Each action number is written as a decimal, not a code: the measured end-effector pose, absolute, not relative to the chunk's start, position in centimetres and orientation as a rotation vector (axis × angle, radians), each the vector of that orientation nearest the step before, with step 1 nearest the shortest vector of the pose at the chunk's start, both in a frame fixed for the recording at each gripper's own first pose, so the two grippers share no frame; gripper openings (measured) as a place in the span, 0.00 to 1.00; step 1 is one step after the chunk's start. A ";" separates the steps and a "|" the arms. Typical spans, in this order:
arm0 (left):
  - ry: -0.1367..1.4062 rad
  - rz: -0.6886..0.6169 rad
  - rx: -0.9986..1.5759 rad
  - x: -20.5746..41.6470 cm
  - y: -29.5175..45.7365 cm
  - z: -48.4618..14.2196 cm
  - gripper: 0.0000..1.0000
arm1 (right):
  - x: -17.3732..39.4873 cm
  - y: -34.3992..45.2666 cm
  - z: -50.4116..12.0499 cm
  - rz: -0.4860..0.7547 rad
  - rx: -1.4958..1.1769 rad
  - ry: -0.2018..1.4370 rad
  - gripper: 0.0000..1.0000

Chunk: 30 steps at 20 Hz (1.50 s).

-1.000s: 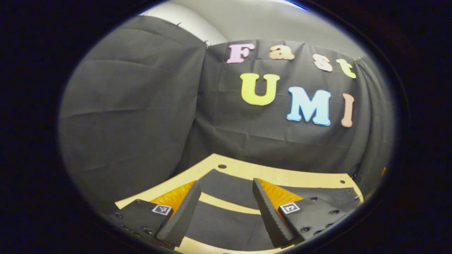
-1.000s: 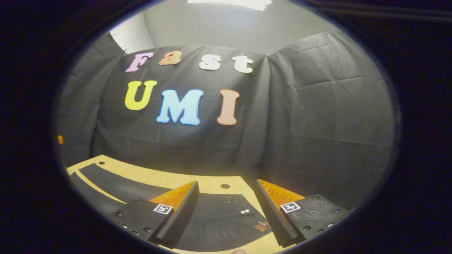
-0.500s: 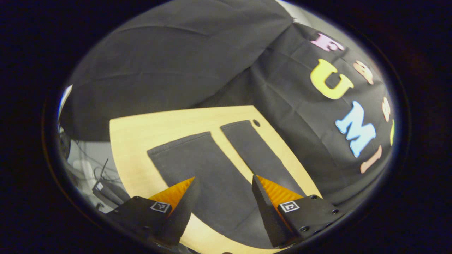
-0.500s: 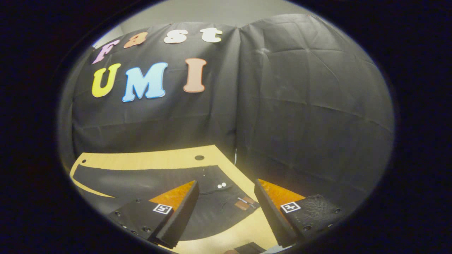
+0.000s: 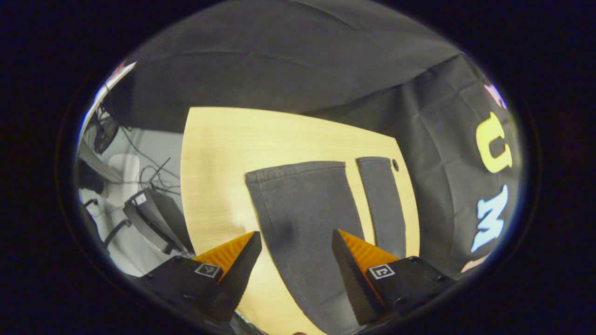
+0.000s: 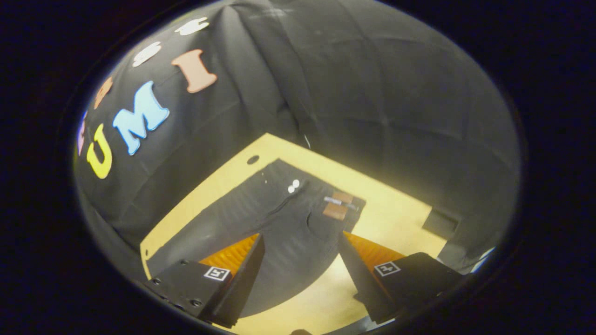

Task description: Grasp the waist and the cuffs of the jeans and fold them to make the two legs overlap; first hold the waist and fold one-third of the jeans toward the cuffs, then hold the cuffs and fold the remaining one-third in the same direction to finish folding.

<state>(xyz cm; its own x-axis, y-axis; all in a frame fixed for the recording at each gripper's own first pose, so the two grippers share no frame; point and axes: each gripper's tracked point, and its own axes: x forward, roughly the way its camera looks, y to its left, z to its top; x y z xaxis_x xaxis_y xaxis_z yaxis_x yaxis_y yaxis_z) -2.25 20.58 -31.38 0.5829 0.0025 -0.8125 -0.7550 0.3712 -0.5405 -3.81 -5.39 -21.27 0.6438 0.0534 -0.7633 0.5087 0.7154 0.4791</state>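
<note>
Dark jeans (image 5: 307, 218) lie flat lengthwise on the table (image 5: 219, 153), cuffs ahead of the wide-open left gripper (image 5: 293, 265), waist ahead of the wide-open right gripper (image 6: 302, 274).

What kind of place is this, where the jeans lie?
Most likely a recording booth for handling tests, not a home: black cloth walls hang close around a bare wooden table that carries one pair of dark jeans, and cables and equipment sit beside it.
</note>
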 end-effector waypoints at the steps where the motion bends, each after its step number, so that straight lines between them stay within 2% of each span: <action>1: 0.843 0.575 -1.131 -2.2 20.7 -32.3 0.99 | -4.2 -5.3 -22.0 -0.300 0.780 0.870 0.96; 5: 0.857 0.610 -1.193 -2.1 21.3 -34.3 0.99 | -4.9 -5.5 -24.5 -0.330 0.870 0.932 0.95; 10: 0.839 0.594 -1.191 -0.1 21.8 -34.7 0.99 | -5.2 -6.2 -27.6 -0.418 1.057 1.012 0.95; 17: 0.825 0.561 -1.197 2.2 21.4 -34.5 0.98 | -4.0 -5.9 -30.8 -0.465 1.136 1.085 0.95; 20: 0.806 0.546 -1.223 2.6 21.2 -34.7 0.96 | -2.2 -5.5 -30.8 -0.447 1.170 1.065 0.89; 21: 0.801 0.546 -1.234 2.8 21.2 -34.8 0.92 | -1.6 -5.2 -30.9 -0.439 1.191 1.068 0.89; 22: 0.797 0.546 -1.241 3.0 21.1 -35.0 0.95 | -1.1 -5.1 -31.1 -0.431 1.208 1.071 0.86; 23: 0.794 0.543 -1.247 3.2 21.1 -35.0 0.81 | -0.7 -4.8 -31.3 -0.420 1.224 1.079 0.84; 25: 0.791 0.528 -1.260 3.3 20.9 -35.1 0.74 | -0.2 -4.4 -31.7 -0.389 1.254 1.089 0.70; 26: 0.796 0.525 -1.257 3.4 20.8 -35.3 0.79 | -0.4 -4.4 -32.1 -0.388 1.249 1.108 0.63; 27: 0.803 0.528 -1.249 3.3 20.7 -35.7 0.79 | -0.5 -4.7 -32.5 -0.404 1.257 1.111 0.44; 28: 0.805 0.527 -1.251 2.9 20.9 -36.0 0.72 | -0.6 -4.6 -32.5 -0.404 1.273 1.113 0.25; 29: 0.806 0.533 -1.255 2.8 20.8 -36.3 0.37 | -0.6 -4.5 -32.7 -0.401 1.291 1.108 0.28; 30: 0.800 0.536 -1.264 2.7 20.9 -36.4 0.29 | -0.5 -4.4 -32.7 -0.397 1.311 1.103 0.23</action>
<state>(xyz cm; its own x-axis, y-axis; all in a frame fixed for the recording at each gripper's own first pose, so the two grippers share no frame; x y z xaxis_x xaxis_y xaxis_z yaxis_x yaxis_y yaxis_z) 2.69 20.92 -36.38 0.6264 -0.0705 -0.7763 -0.7448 0.2397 -0.6228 -0.54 -4.41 -32.70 0.4723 0.3333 -0.8160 0.7769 0.2799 0.5640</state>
